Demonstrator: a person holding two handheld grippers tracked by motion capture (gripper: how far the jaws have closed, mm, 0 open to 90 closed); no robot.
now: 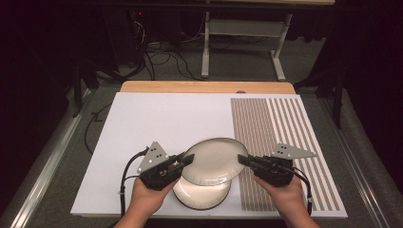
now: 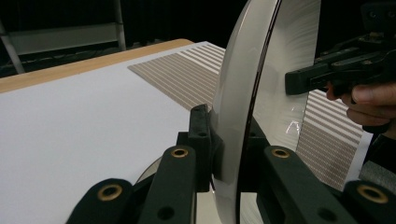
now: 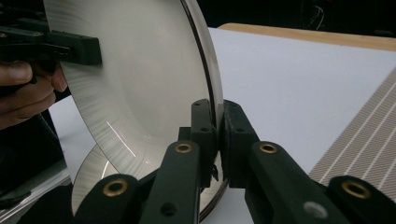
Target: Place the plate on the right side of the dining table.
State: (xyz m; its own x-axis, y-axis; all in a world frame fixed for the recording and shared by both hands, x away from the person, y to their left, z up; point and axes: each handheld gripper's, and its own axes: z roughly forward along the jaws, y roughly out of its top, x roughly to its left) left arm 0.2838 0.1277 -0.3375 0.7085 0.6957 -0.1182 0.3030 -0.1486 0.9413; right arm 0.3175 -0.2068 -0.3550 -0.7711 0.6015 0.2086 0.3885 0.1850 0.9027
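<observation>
Grippers, left (image 1: 188, 159) and right (image 1: 242, 160), clamp unmarked plate (image 1: 214, 161) rim.

The lifted plate (image 1: 215, 160) hides most of the lower plate (image 1: 202, 195), and both forearms run off the bottom edge

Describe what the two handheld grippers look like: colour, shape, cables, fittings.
Both the left gripper and the right gripper are black, with two jointed jaws pinned by brass-coloured rivets. Each carries a grey three-cornered plate with small holes on top and trails a black cable. No sleeves show on the forearms.
</observation>
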